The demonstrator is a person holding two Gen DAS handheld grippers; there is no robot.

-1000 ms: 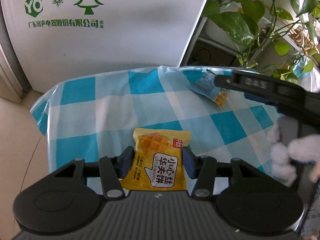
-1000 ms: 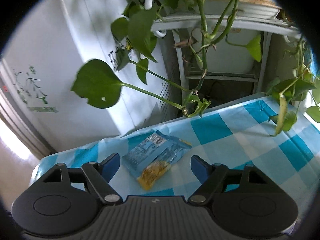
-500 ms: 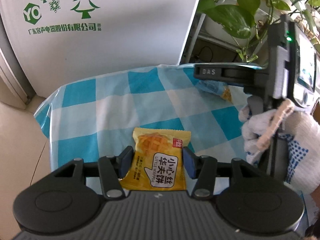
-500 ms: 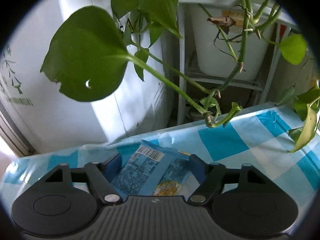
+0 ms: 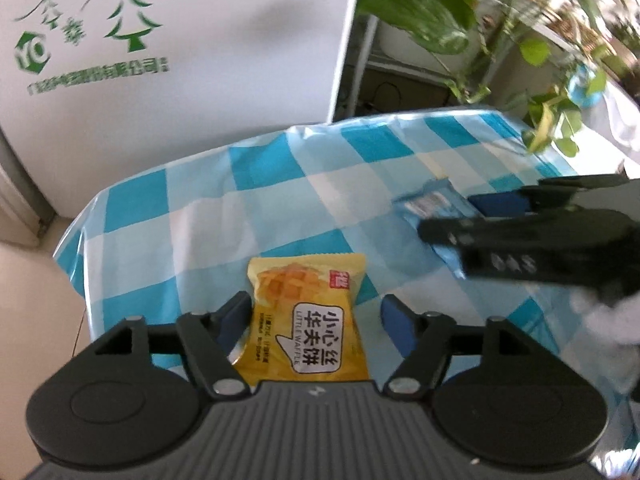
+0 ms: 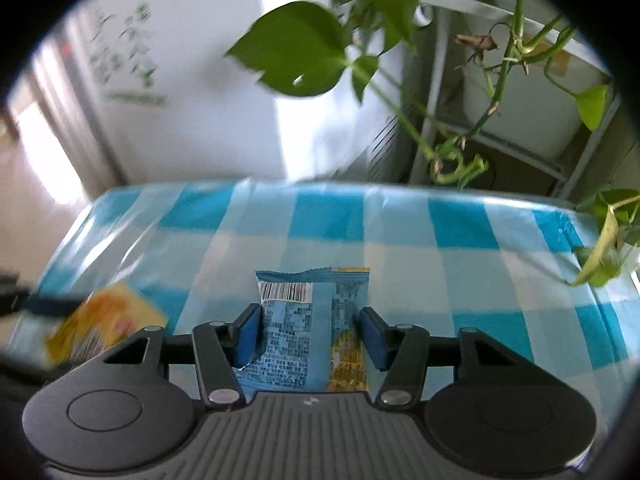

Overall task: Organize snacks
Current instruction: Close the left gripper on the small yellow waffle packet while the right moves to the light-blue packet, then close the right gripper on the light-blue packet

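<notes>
Here, two hand-held grippers work over a table covered in a blue and white checked cloth (image 5: 280,184).

In the left wrist view, the left gripper (image 5: 316,318) points down at a yellow waffle packet (image 5: 306,320) lying flat on the cloth near the table's near edge. Its jaws are opening. The left blue pad sits right at the packet's edge, while the right pad stands clear of it with cloth showing between, so the packet lies between the jaws but is not squeezed.

To the right and a little farther away, the right gripper (image 5: 476,216) reaches in from the right side, blurred, with a blue packet (image 5: 430,204) at its tip.

In the right wrist view, the right gripper (image 6: 310,332) has its jaws closing on that blue packet (image 6: 308,320), whose barcode side faces up. Both blue pads press against the packet's sides. The yellow packet (image 6: 100,320) appears blurred at the near left.

Beyond the table's far edge stand a white appliance (image 5: 180,60) with green printed trees and leafy green plants (image 6: 304,48) on a rack.
</notes>
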